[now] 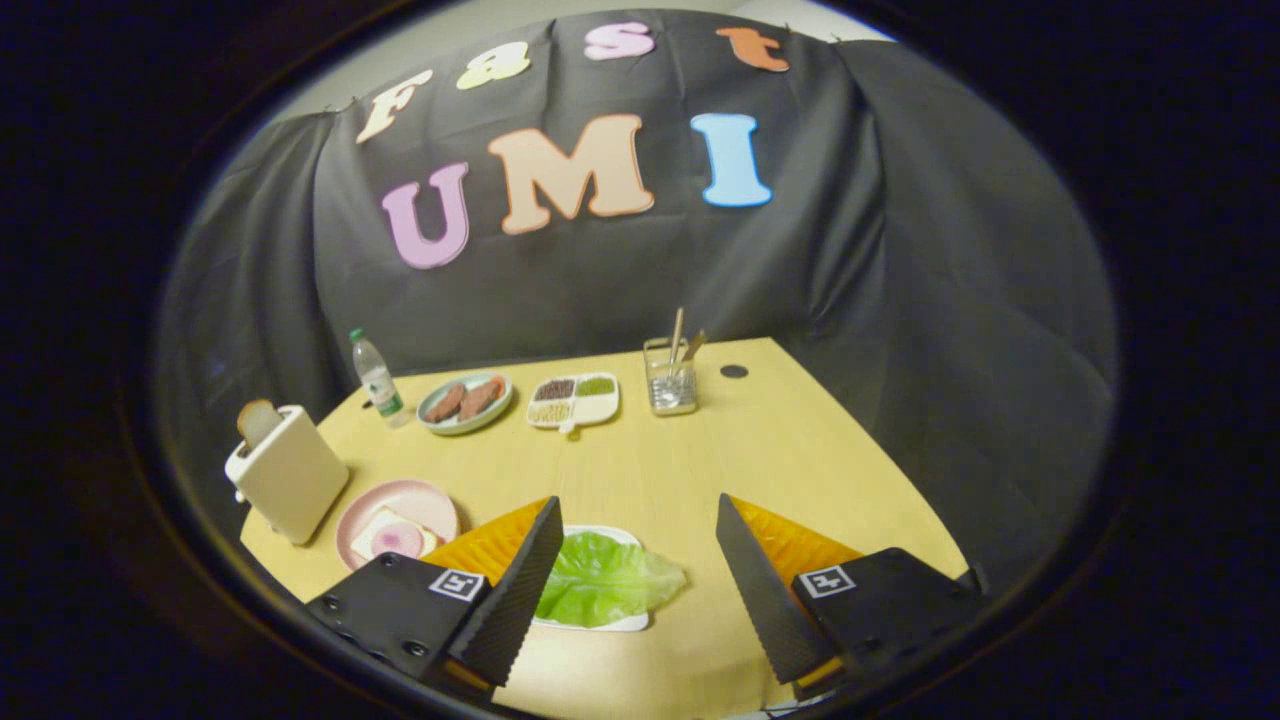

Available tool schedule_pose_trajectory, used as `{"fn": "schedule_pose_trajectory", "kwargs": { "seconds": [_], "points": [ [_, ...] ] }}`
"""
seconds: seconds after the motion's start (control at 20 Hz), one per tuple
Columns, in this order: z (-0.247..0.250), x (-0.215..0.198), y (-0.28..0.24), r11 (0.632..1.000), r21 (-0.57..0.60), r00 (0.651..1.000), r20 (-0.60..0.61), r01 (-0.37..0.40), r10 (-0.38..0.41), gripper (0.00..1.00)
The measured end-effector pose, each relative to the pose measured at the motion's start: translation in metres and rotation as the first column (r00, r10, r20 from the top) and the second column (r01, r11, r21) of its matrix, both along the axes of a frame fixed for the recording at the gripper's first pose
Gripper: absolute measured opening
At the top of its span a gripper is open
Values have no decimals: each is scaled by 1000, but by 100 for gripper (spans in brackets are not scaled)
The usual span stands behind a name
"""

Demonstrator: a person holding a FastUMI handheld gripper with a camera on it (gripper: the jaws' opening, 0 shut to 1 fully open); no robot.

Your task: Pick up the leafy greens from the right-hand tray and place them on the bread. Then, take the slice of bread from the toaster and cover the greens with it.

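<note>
A green lettuce leaf [606,580] lies on a white tray [632,622] on the wooden table [700,460], between my two fingers and nearer the left one. My gripper [637,514] is open above it, holding nothing. Left of the left finger, a pink plate [432,500] carries a slice of bread [366,532] with a pink round of meat [397,540] on it. Further left stands a cream toaster [290,472] with a bread slice [258,420] sticking up out of its slot.
At the back of the table stand a water bottle [376,378], a green plate with two brown sausages [463,402], a white divided dish of grains [574,400] and a clear holder with utensils [672,378]. A small dark hole [734,371] marks the far right.
</note>
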State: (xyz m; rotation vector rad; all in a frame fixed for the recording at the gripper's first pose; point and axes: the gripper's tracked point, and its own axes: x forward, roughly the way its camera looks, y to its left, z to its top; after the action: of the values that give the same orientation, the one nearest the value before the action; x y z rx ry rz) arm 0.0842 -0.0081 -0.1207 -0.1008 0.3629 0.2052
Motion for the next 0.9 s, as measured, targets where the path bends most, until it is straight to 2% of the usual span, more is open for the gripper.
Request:
{"fn": "schedule_pose_trajectory", "kwargs": {
  "seconds": [0.25, 0.55, 0.9],
  "points": [
    [-58, 21, -6, 994, -81, 986, -158, -71, 57, 98],
    [-116, 28, -16, 982, -125, 937, -336, -140, 91, 98],
    [-140, 33, -13, 982, -68, 885, -447, -175, 127, 94]
  ]
}}
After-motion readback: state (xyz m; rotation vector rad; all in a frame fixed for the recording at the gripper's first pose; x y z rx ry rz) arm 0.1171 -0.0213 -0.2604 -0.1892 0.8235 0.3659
